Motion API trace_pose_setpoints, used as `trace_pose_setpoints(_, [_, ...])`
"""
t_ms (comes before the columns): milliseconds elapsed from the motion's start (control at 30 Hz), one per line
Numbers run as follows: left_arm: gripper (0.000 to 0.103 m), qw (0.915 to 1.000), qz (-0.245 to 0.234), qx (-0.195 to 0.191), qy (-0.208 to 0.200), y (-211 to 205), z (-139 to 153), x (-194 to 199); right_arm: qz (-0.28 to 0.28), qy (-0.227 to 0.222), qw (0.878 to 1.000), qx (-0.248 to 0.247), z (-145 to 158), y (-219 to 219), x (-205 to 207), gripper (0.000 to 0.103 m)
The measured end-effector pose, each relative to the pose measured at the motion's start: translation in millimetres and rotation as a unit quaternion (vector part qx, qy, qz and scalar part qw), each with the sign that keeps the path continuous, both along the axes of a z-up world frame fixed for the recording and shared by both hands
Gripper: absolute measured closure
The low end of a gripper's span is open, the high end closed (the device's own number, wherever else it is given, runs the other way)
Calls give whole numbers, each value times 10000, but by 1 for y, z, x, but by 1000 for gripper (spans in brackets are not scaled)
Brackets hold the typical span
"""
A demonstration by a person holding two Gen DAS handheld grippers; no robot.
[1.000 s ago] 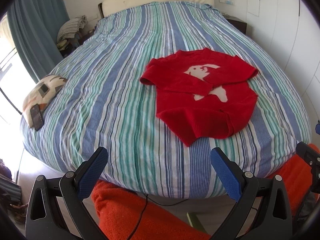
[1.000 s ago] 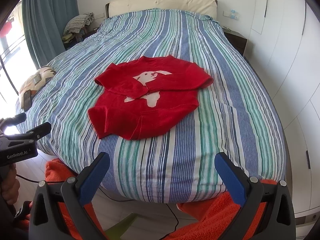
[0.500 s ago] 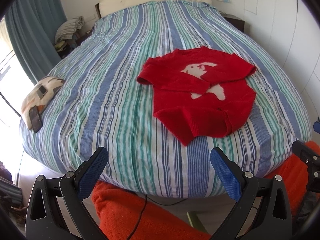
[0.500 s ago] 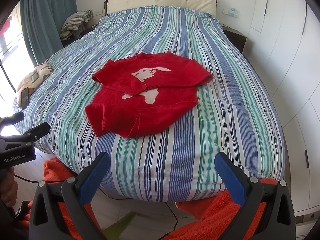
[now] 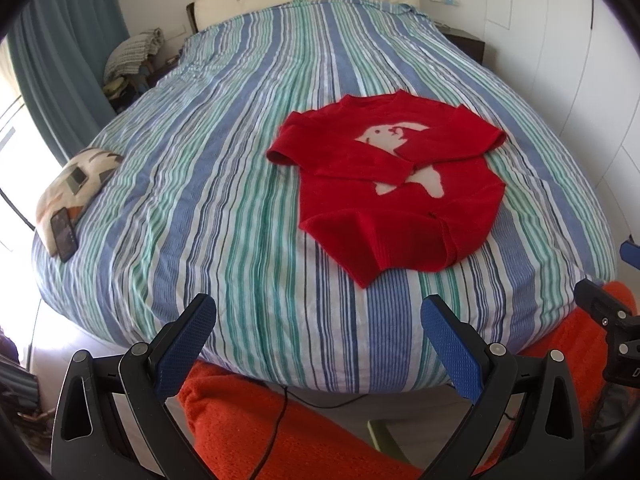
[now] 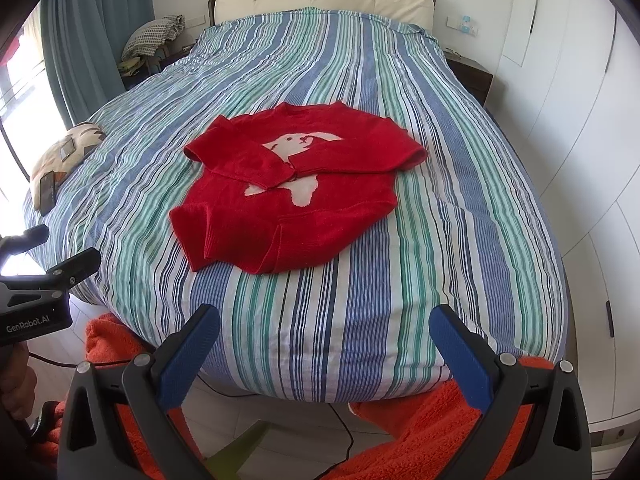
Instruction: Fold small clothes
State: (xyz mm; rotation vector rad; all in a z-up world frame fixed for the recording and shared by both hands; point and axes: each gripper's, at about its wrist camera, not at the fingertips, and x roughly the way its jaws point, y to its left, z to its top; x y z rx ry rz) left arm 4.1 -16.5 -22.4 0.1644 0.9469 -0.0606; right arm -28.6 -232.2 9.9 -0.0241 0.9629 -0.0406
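Note:
A small red sweater [image 5: 396, 196] with a white animal figure lies on the striped bed [image 5: 224, 200], both sleeves folded across its chest and its hem nearest me. In the right wrist view the red sweater [image 6: 288, 196] sits at the centre of the striped bed [image 6: 460, 200]. My left gripper [image 5: 316, 332] hangs open over the bed's foot edge, short of the sweater, nothing between its blue pads. My right gripper [image 6: 324, 340] is likewise open and empty, below the hem. The left gripper's body [image 6: 36, 300] shows at the left edge, a hand beneath it.
A patterned cushion [image 5: 72, 184] with a phone [image 5: 64, 234] on it rests at the bed's left edge. Orange fabric [image 5: 280, 428] lies below the foot of the bed with a black cable. White wardrobe doors [image 6: 580, 120] line the right; curtain [image 5: 60, 60] and nightstand clutter stand left.
Both grippers have edged forward toward the bed, so the sweater looks slightly nearer. Both stay open; the sweater has not moved.

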Motion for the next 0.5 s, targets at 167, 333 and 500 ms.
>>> trace_pose_setpoints(167, [1, 10000, 2, -55, 21, 1, 0, 0, -8, -21, 10000, -43, 1, 1, 2, 0])
trace_pose_setpoints(333, [1, 9999, 79, -93, 64, 7, -3, 3, -118, -37, 9998, -154, 0, 0, 6, 0])
trace_pose_setpoints(500, [1, 9987, 341, -339, 186, 25, -14, 15, -201, -229, 9994, -144, 4, -6, 16, 0])
